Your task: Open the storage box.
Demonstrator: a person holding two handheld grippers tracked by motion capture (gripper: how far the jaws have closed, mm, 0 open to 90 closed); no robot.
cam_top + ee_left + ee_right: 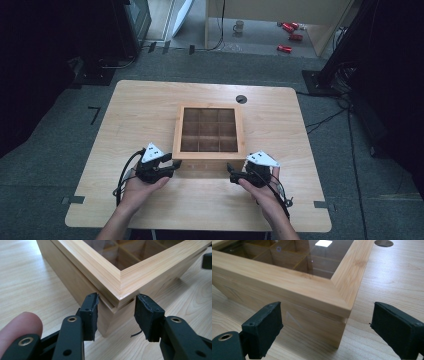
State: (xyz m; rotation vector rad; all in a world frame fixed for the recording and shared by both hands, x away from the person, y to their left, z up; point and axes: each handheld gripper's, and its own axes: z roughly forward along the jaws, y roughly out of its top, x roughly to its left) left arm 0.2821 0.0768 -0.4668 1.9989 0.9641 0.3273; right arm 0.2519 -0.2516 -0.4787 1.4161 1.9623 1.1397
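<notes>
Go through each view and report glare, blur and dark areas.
High view: the room edges are nearly black, while the table is evenly lit. Left gripper view: a blurred fingertip sits at lower left; the wooden box corner is sharp. Right gripper view: a bright reflection glares on the glass lid.

My two handheld grippers, black with pale grey plates

I'm looking at the left gripper [172, 164] and right gripper [231, 172], each wearing a grey three-cornered plate and trailing a black cable. Brass-ringed rivets are glinting on the matte black jaws, whose foam pads [91, 315] are fraying at the edges. My forearms are showing bare, no sleeves.
</notes>
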